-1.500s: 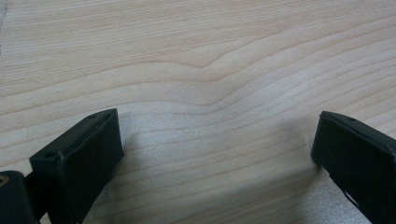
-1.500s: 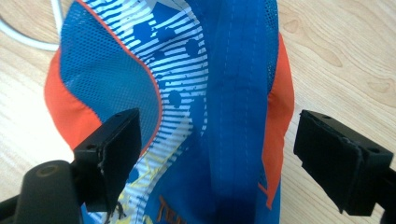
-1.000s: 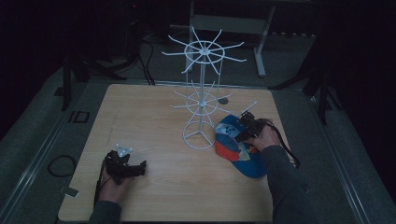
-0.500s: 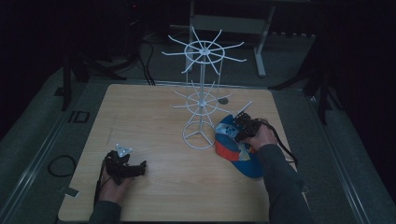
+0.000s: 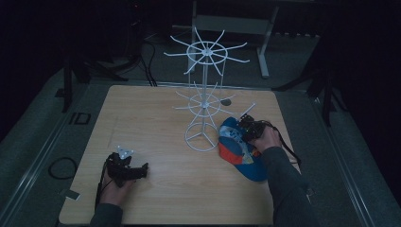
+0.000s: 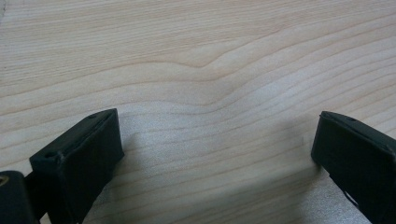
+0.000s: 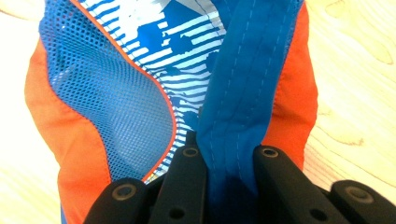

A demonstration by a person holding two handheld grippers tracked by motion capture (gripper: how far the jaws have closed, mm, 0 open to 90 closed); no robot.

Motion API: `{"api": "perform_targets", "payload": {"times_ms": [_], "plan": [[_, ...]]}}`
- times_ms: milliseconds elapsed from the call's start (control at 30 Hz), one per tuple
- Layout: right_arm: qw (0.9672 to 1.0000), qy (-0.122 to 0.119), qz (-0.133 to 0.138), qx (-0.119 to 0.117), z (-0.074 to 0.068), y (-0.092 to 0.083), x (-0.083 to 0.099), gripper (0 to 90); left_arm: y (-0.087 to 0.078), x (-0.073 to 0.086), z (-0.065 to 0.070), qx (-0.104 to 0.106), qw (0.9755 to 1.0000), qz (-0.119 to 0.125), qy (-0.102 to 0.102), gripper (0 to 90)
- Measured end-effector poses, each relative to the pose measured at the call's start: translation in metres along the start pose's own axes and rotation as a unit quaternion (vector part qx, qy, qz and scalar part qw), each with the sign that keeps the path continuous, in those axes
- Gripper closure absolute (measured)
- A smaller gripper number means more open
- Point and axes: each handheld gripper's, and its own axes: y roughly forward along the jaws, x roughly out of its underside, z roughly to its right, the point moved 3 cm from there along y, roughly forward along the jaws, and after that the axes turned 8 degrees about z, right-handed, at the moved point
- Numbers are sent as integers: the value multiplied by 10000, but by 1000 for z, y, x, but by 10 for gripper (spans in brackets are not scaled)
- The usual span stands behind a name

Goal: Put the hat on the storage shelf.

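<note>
Cap point(image 7: 233, 84) – pinched in right hand-held gripper point(image 7: 228, 156)

The left hand-held gripper point(image 5: 142, 171) rests low near the table's point(image 5: 156, 113) front edge, jaws spread wide — the right hand-held gripper point(image 5: 242, 133) is clamped on a cap's point(image 5: 236, 151) blue fabric.

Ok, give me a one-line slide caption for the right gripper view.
Right gripper pinching a blue fabric fold of the blue-and-orange cap over the wooden table.
</note>
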Motion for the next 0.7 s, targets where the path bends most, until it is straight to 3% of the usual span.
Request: {"api": "perform_targets", "payload": {"times_ms": [333, 700], "plan": [[9992, 60, 386, -127, 3, -17, 9, 882, 0, 0, 0, 0, 10000, 0, -1, 23], [9961, 165, 855, -165, 10, -40, 22, 884, 0, 0, 0, 0, 10000, 1, 0, 23]]}}
